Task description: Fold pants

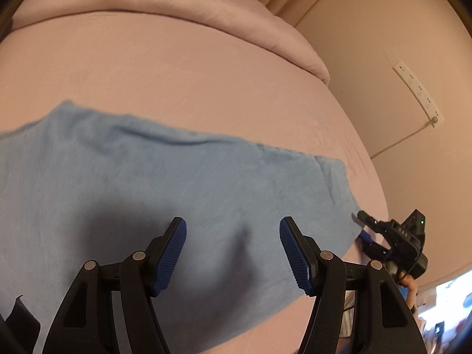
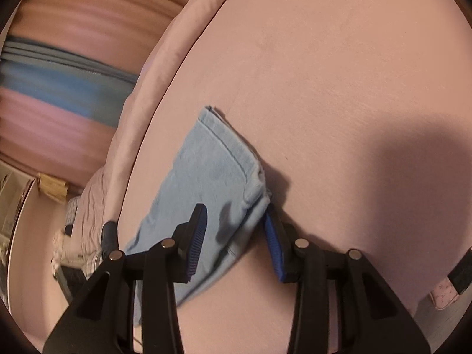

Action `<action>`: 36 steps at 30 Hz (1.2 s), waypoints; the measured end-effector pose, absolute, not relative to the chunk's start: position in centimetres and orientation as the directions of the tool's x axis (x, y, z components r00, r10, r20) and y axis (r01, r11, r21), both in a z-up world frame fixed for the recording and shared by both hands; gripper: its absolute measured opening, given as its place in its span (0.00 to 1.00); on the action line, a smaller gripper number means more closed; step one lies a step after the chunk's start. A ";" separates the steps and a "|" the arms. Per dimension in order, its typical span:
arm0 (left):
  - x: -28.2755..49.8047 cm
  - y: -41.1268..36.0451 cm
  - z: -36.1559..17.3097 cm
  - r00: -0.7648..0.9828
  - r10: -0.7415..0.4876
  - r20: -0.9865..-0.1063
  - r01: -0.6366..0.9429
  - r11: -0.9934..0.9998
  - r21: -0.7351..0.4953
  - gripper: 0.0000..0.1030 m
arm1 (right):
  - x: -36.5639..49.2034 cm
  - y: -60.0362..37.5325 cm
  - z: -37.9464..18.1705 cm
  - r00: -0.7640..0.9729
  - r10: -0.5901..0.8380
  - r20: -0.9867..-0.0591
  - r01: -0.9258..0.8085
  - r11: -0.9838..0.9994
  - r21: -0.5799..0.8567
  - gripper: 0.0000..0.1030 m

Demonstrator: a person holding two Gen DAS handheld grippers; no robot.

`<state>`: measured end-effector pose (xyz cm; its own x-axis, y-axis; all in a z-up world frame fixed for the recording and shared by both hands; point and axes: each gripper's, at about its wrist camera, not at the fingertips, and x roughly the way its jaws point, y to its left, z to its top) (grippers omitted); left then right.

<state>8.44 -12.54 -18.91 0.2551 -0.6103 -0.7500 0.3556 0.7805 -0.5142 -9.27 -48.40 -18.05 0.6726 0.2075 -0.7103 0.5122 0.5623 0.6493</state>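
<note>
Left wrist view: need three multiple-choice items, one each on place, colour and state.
1. The light blue fabric pants lie on: A a pink bed sheet; B a wooden floor; C a chair.
2. The ribbed pads of the left hand-held gripper are: A red; B blue; C white.
3. The left hand-held gripper's jaws are: A clamped on a pillow; B shut empty; C open.
Key: 1A, pink sheet surrounds the pants; 2B, both pads show dark blue; 3C, a wide gap separates the pads above the fabric.

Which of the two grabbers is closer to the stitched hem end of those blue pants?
Right. The right gripper straddles the pants at the hem; the left gripper hovers open above the middle of the cloth.
</note>
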 end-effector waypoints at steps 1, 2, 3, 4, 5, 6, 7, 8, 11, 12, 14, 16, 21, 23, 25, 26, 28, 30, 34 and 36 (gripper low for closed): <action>8.4 -12.3 -19.2 0.254 -0.602 -0.757 0.344 0.788 -0.511 0.63 | -9.0 -48.4 -17.9 0.678 0.201 -0.707 0.510 0.565 0.649 0.37; 8.4 -12.1 -19.6 0.248 -0.595 -0.765 0.330 0.794 -0.510 0.63 | -9.0 -48.3 -17.8 0.676 0.187 -0.713 0.517 0.568 0.640 0.27; 8.3 -11.7 -19.8 0.243 -0.595 -0.766 0.321 0.795 -0.515 0.63 | -8.9 -48.2 -17.7 0.672 0.183 -0.718 0.524 0.567 0.635 0.19; 8.3 -11.2 -20.1 0.239 -0.602 -0.762 0.310 0.791 -0.528 0.63 | -8.7 -48.3 -17.5 0.676 0.185 -0.714 0.525 0.558 0.642 0.18; 8.2 -10.8 -20.2 0.237 -0.610 -0.756 0.303 0.786 -0.539 0.63 | -8.8 -48.3 -17.3 0.678 0.185 -0.711 0.524 0.556 0.645 0.15; 8.2 -10.6 -20.2 0.238 -0.614 -0.753 0.299 0.784 -0.544 0.63 | -8.7 -48.1 -16.9 0.676 0.174 -0.716 0.523 0.570 0.633 0.15; 8.2 -10.4 -20.2 0.241 -0.614 -0.751 0.297 0.784 -0.545 0.63 | -8.6 -47.8 -16.1 0.675 0.160 -0.720 0.514 0.598 0.615 0.14; 8.2 -10.2 -20.1 0.246 -0.616 -0.748 0.295 0.783 -0.548 0.63 | -8.0 -47.2 -15.4 0.675 0.147 -0.723 0.503 0.625 0.597 0.14; 8.5 -9.1 -19.9 0.250 -0.652 -0.716 0.270 0.757 -0.595 0.63 | -6.1 -44.1 -11.9 0.685 0.095 -0.723 0.419 0.760 0.497 0.14; 8.6 -8.7 -19.8 0.247 -0.675 -0.695 0.257 0.738 -0.624 0.63 | -5.5 -43.0 -10.6 0.694 0.085 -0.715 0.379 0.801 0.463 0.14; 8.8 -7.7 -19.6 0.241 -0.728 -0.642 0.225 0.686 -0.692 0.63 | -4.3 -40.5 -8.7 0.707 0.076 -0.703 0.303 0.866 0.398 0.14; 9.0 -6.8 -19.2 0.247 -0.768 -0.591 0.203 0.638 -0.743 0.69 | -2.9 -37.5 -7.2 0.716 0.076 -0.694 0.216 0.921 0.324 0.14; 9.0 -4.0 -18.5 0.281 -0.845 -0.455 0.153 0.508 -0.848 0.74 | -0.7 -29.2 -6.6 0.706 0.123 -0.697 -0.010 0.986 0.164 0.14; 9.2 -3.2 -18.6 0.290 -0.857 -0.426 0.140 0.478 -0.867 0.78 | -0.3 -26.2 -7.2 0.687 0.146 -0.712 -0.099 0.989 0.107 0.14; 9.4 -2.8 -19.0 0.285 -0.865 -0.413 0.129 0.462 -0.878 0.80 | -0.2 -23.5 -8.6 0.660 0.168 -0.732 -0.181 0.982 0.062 0.14; 9.6 -2.7 -19.4 0.271 -0.870 -0.411 0.125 0.455 -0.881 0.80 | -0.3 -21.6 -9.6 0.643 0.183 -0.744 -0.238 0.971 0.034 0.14; 10.1 -3.2 -20.5 0.238 -0.871 -0.430 0.103 0.463 -0.880 0.80 | -0.5 -19.9 -11.7 0.614 0.198 -0.764 -0.299 0.954 0.008 0.14; 10.6 -3.7 -21.7 0.209 -0.871 -0.444 0.077 0.468 -0.880 0.80 | -0.9 -17.8 -13.8 0.580 0.208 -0.788 -0.361 0.932 -0.019 0.14; 10.7 -4.6 -22.3 0.191 -0.856 -0.480 0.073 0.500 -0.863 0.70 | -1.1 -16.3 -15.5 0.547 0.208 -0.811 -0.406 0.913 -0.040 0.14; 10.8 -5.0 -22.0 0.188 -0.849 -0.494 0.086 0.516 -0.852 0.45 | -1.1 -16.3 -15.5 0.553 0.200 -0.809 -0.411 0.910 -0.056 0.14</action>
<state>10.75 -4.96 -22.04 0.1883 -0.8487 -0.4943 0.0864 0.5156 -0.8525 -1.10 -16.28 -15.51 0.5528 0.1999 -0.8090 -0.4112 0.9098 -0.0562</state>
